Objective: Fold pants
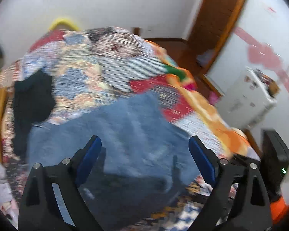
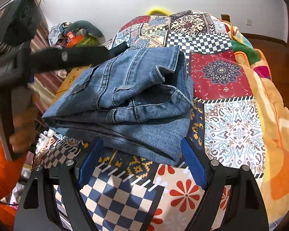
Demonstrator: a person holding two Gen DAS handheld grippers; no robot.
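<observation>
A pair of blue jeans lies folded in a thick stack on the patchwork bedspread. In the left wrist view the jeans are blurred by motion. My right gripper is open, its blue pads on either side of the stack's near edge, holding nothing. My left gripper is open and empty above the jeans. In the right wrist view the left gripper reaches in from the left, blurred, over the far left corner of the stack.
A dark garment lies on the bed left of the jeans. An orange blanket runs along the bed's right side. Clutter is piled at the far left by the wall. A white cabinet stands on the right.
</observation>
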